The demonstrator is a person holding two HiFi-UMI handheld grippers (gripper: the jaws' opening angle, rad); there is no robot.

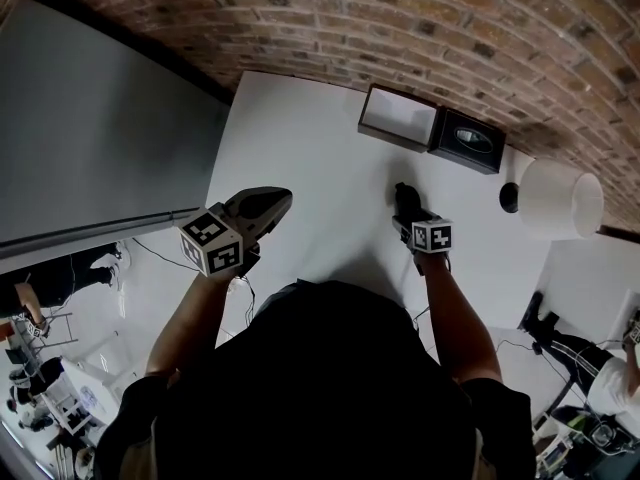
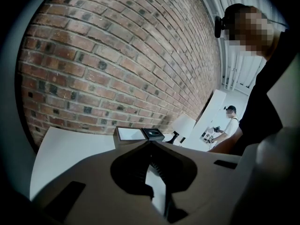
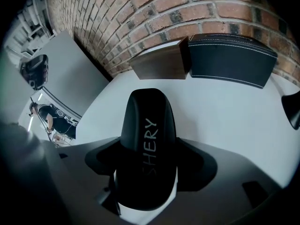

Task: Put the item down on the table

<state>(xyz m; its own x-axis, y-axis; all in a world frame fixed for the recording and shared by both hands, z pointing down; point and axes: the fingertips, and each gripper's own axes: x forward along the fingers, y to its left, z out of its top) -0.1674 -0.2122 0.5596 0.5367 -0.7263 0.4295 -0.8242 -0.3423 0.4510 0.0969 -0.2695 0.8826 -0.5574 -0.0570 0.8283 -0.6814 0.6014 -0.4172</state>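
The person leans over a white table (image 1: 310, 158) that runs up to a brick wall (image 1: 420, 18) across the top of the head view. The right gripper (image 1: 407, 206), a little right of the frame's centre, is clamped on a black item (image 3: 148, 139). It is a smooth, rounded, oblong piece with pale lettering along its length, and it sticks out forward between the jaws, filling the middle of the right gripper view. It sits over the bare tabletop; from here I cannot tell whether it touches the surface. The left gripper (image 1: 262, 206), left of centre in the head view, is near the table's left edge. Its jaws are drawn together at the tips with nothing between them, and only a sliver of white table shows through lower down. Against the wall, in the upper right part of the head view, a brown box (image 1: 398, 116) with a white top stands right beside a black box (image 1: 466, 140). Further right is a white lamp (image 1: 560, 200) on a dark base. Another person (image 2: 230, 123) in a white shirt stands far off at the right of the left gripper view.
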